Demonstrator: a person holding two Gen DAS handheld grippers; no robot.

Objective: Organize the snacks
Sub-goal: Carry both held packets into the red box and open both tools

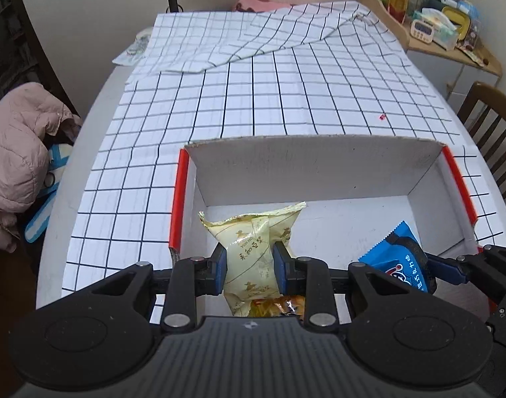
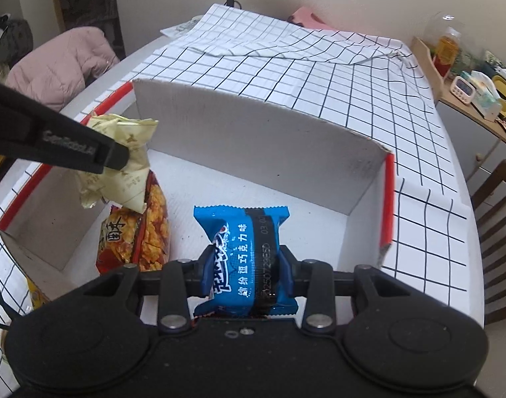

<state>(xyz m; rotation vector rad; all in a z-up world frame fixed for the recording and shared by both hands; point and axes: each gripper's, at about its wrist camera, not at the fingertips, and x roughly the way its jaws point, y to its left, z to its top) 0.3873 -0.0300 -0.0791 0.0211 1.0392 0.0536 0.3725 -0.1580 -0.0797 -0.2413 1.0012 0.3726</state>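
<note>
I had the white cardboard box (image 1: 312,169) as my reference, sitting on the checked tablecloth (image 1: 269,99). Both tools hung over its open top, angled down so the packets could drop inside rather than onto the cloth. An orange snack bag (image 2: 143,232) already lay on the box floor toward its left wall. My left gripper (image 1: 249,267) was clamped on the pale yellow packet (image 1: 253,242), held above that orange bag. My right gripper (image 2: 244,270) was pinched around the blue chocolate packet (image 2: 246,248), over the bare floor to the right, where I judged there was free room.
</note>
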